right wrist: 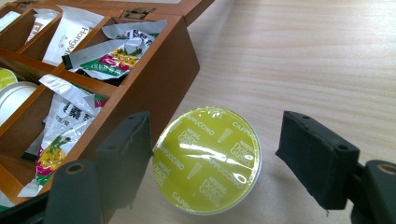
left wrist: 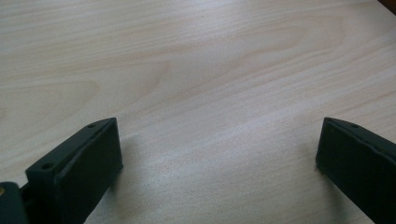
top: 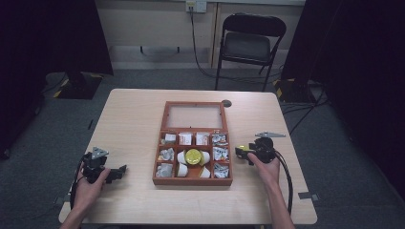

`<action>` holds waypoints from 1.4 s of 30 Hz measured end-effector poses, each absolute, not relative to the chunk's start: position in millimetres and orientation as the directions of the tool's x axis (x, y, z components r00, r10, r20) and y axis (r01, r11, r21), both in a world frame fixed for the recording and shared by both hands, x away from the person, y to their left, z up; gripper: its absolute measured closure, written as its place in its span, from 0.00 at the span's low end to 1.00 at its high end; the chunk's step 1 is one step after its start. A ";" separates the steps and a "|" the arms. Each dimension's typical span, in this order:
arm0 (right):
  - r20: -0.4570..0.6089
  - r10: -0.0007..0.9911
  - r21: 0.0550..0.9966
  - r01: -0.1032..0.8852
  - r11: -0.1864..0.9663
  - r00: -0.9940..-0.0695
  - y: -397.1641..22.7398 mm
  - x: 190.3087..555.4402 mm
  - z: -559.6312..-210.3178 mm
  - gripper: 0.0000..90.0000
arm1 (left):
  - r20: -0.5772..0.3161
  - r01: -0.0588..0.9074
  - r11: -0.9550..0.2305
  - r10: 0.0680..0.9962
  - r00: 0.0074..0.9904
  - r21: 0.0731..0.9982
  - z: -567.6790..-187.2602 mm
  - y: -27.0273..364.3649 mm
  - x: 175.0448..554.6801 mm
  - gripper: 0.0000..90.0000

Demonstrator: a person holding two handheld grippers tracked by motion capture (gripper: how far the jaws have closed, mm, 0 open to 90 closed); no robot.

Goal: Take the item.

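Note:
A capsule with a yellow-green foil lid [right wrist: 208, 158] sits on the table just outside the right wall of the wooden compartment box [right wrist: 159, 70]. My right gripper [right wrist: 217, 123] is open around it: one jaw is close beside its edge and the other stands clear of it. In the high view the same capsule [top: 242, 150] lies at the right gripper [top: 240, 153], to the right of the box [top: 192, 182]. Near the table's front left, my left gripper [top: 120, 172] rests open, and its jaws [left wrist: 217, 128] stand wide over bare wood.
The box's glass lid [top: 195, 116] lies open towards the back. Its compartments hold foil sachets [right wrist: 112, 56], and another yellow-green capsule [top: 193, 156] sits among white ones in the middle. A folding chair [top: 248, 43] stands beyond the table [top: 133, 119].

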State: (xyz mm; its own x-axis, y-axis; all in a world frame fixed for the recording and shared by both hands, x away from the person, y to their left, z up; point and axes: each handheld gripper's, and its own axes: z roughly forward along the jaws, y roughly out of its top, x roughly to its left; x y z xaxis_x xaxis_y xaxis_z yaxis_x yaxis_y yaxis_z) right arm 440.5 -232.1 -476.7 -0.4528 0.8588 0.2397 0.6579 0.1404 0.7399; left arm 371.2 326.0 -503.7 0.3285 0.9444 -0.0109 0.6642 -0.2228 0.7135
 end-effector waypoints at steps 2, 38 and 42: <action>0.239 0.860 0.743 0.655 0.137 -0.451 -232.8 440.2 -476.1 0.28 | -0.011 0.664 -0.222 0.945 0.328 0.714 -503.7 326.0 371.2 0.00; 0.158 0.899 0.751 0.641 0.159 -0.409 -264.2 394.5 -457.4 0.26 | -0.011 0.662 -0.221 0.945 0.326 0.716 -504.0 325.8 371.0 0.00; 0.148 0.906 0.746 0.647 0.161 -0.397 -271.8 388.1 -459.8 0.26 | -0.010 0.662 -0.221 0.945 0.326 0.716 -504.0 325.8 371.0 0.00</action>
State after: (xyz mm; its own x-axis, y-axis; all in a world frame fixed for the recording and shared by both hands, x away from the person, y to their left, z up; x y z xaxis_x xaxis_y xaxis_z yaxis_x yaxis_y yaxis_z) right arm 388.1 -271.8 -459.8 -0.3966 0.9059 0.1482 0.6466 0.1611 0.7456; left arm 371.0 325.8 -504.0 0.3265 0.9451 -0.0102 0.6620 -0.2210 0.7161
